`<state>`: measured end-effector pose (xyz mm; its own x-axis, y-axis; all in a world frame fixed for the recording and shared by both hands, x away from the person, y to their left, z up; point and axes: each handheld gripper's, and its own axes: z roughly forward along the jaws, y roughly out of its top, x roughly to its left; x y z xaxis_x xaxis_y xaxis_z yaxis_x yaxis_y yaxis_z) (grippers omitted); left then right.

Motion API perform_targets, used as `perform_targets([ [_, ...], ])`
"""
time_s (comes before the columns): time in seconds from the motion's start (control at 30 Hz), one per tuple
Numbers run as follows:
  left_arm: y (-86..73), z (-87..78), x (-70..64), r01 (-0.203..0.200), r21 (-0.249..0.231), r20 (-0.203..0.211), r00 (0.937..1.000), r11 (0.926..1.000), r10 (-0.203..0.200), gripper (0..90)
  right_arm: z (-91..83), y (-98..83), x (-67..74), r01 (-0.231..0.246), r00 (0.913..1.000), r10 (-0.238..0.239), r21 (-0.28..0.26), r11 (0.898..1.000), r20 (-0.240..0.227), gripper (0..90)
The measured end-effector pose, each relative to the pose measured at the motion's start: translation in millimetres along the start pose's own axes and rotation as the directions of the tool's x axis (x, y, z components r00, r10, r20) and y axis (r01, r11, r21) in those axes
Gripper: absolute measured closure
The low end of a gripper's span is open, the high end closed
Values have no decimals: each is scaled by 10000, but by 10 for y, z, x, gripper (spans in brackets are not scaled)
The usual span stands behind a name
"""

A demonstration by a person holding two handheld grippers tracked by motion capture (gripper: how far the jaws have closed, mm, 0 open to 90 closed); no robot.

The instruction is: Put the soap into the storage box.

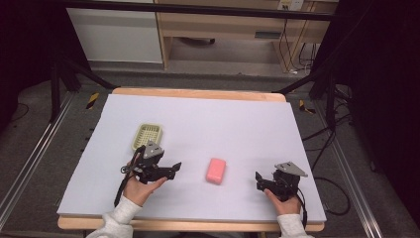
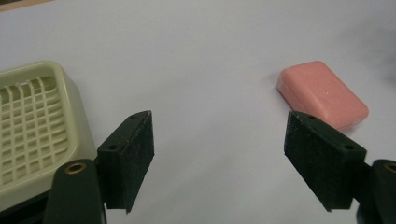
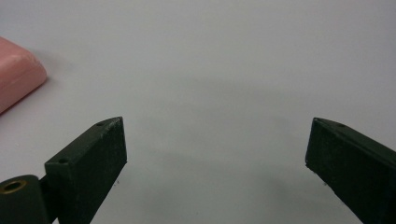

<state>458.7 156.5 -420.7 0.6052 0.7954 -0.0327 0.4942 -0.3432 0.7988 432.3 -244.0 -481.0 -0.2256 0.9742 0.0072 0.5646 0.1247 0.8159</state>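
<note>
Your left gripper jaws wide, nothing between them – pink soap bar just ahead, soap dish beside, your right gripper jaws wide, empty, white bench

On the table before me, the soap bar lies between my left gripper and right gripper, apart from both, while the soap dish sits just behind the left gripper.
</note>
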Motion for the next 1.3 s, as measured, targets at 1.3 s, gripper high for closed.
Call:
perform_targets([
  [1.3, 319, 419, -540, -571, 399, 854, 9949, 9976, 535, 253, 3, 2, 0, -34, 10000, 34, 23, 10000, -38, 56],
])
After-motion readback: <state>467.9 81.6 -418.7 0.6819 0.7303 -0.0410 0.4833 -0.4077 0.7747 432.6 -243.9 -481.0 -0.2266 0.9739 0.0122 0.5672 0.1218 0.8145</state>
